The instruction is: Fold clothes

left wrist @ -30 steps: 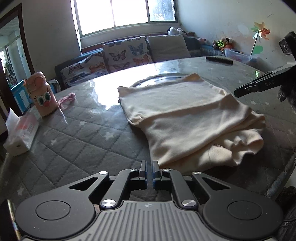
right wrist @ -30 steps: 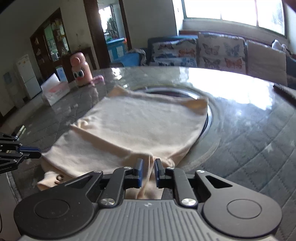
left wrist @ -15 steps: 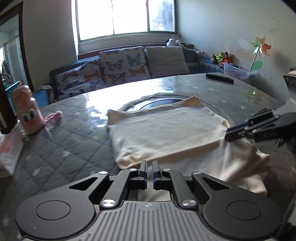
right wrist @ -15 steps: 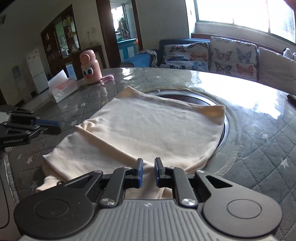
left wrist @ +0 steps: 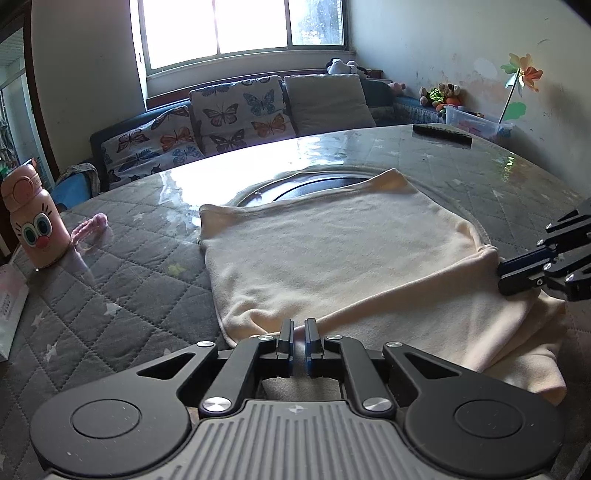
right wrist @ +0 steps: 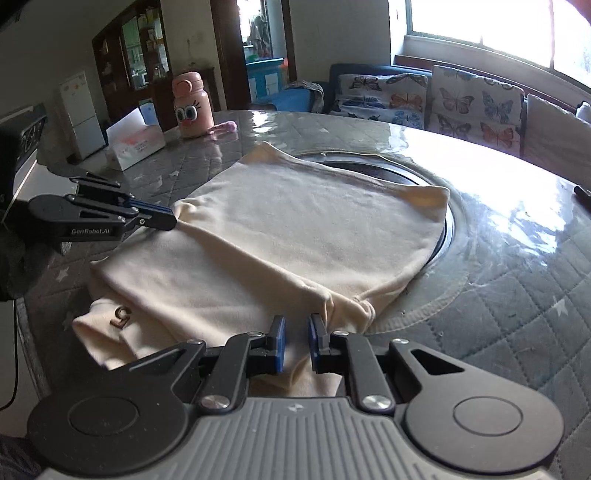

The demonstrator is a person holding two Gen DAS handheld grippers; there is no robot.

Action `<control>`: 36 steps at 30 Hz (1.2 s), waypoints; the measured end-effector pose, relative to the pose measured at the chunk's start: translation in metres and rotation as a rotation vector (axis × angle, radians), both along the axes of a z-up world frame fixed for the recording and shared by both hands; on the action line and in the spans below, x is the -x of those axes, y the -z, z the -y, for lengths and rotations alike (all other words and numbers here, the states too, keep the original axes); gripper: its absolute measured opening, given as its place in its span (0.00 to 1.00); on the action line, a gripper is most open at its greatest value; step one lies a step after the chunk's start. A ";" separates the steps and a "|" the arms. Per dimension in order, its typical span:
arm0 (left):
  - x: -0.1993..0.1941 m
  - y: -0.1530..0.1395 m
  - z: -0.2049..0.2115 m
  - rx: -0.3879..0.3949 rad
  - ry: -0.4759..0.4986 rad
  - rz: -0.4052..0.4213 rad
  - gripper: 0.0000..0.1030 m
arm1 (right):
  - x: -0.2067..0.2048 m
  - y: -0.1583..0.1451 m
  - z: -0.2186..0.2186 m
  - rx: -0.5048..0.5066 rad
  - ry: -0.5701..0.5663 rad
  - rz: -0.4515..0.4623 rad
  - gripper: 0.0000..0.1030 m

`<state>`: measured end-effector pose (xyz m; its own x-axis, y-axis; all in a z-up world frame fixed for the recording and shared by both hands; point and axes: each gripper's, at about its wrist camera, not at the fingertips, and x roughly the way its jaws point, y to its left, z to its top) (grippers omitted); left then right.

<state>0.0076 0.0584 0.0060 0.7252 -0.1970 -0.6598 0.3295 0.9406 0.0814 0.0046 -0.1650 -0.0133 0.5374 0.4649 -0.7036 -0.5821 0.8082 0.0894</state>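
A round quilted table [left wrist: 122, 288] is carrying the cream garment [left wrist: 332, 258], lying ahead of both grippers. The left gripper [left wrist: 299, 334] and right gripper [right wrist: 295, 332] are each pinching a near corner, equally close, its folded edge running between them.

This is a lived-in home, a living and dining room in one. A sofa [left wrist: 236, 122] with butterfly-print cushions [left wrist: 240, 112] runs under a wide window [left wrist: 243, 29], and soft toys [left wrist: 439, 94] and a paper pinwheel [left wrist: 522, 74] sit along a scuffed wall. A large round dining table [left wrist: 122, 288] carries a quilted grey cover under clear plastic. On it stand a child's pink cartoon bottle [right wrist: 192, 105], a tissue box [right wrist: 135, 144] and a remote control [left wrist: 441, 134]. Beyond are a dark glass-fronted cabinet [right wrist: 144, 62], a white fridge [right wrist: 85, 114] and a doorway [right wrist: 262, 51] to another room.
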 end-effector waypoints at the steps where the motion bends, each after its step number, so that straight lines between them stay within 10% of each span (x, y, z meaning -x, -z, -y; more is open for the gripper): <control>1: 0.003 -0.002 0.001 -0.007 0.006 0.005 0.08 | 0.002 -0.002 0.001 0.000 -0.002 0.004 0.13; 20: 0.068 0.007 0.036 -0.126 0.216 -0.004 0.08 | 0.024 0.000 -0.027 0.032 -0.134 0.052 0.33; 36: 0.118 0.005 0.023 -0.251 0.321 0.036 0.38 | 0.040 -0.009 -0.010 0.064 -0.145 0.061 0.45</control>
